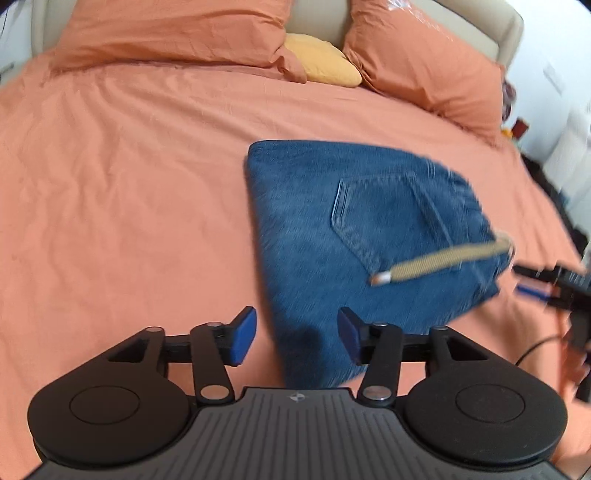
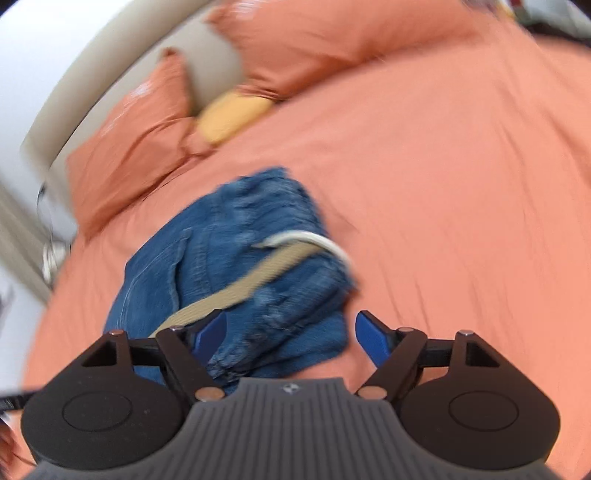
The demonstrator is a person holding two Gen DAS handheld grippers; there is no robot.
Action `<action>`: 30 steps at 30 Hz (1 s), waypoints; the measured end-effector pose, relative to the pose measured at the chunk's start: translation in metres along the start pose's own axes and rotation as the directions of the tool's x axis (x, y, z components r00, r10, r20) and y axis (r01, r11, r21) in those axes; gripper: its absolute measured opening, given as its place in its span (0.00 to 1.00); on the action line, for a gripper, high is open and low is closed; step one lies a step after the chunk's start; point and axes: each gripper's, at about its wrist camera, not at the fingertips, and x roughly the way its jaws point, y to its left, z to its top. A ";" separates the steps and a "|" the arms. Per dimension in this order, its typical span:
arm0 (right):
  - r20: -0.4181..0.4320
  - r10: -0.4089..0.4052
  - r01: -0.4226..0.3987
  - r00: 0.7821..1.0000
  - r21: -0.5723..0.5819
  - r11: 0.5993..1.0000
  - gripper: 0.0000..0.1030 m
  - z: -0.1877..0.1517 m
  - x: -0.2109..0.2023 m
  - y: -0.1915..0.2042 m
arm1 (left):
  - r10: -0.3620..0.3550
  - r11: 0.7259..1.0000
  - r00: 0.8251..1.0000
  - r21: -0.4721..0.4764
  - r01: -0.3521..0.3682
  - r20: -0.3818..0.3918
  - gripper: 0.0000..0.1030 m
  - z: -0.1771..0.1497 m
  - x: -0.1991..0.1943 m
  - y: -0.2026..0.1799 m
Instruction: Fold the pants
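The jeans are lying folded in a compact bundle on the bed, on its orange sheet, well short of the pillows and the yellow cushion at the headboard. A back pocket is facing up, and a tan belt is trailing across the denim toward the right edge of the bundle.

The left tongs are standing open with nothing between the blue pads, hanging just above the near corner of the jeans. The right tongs are also gaping wide and gripping nothing; the near end of the bundle is showing between their fingers, with the belt running diagonally toward the left finger. Whether either pad is touching the cloth is unclear, since both views are blurring.
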 end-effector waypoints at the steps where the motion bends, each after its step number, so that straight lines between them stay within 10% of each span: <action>1: -0.010 0.001 -0.001 1.000 0.042 0.999 0.72 0.001 0.005 -0.008 | -0.020 0.999 1.000 -0.030 0.021 0.007 0.64 0.003 0.004 0.003; 22: -0.074 0.188 -0.175 0.979 0.158 0.972 0.66 0.011 0.074 -0.033 | -0.196 0.931 0.980 -0.310 0.193 0.023 0.68 0.025 0.102 0.051; 30: -0.101 0.142 -0.135 0.985 0.072 0.988 0.43 0.019 0.070 -0.015 | -0.124 0.958 0.992 -0.256 0.129 0.037 0.21 0.029 0.093 0.035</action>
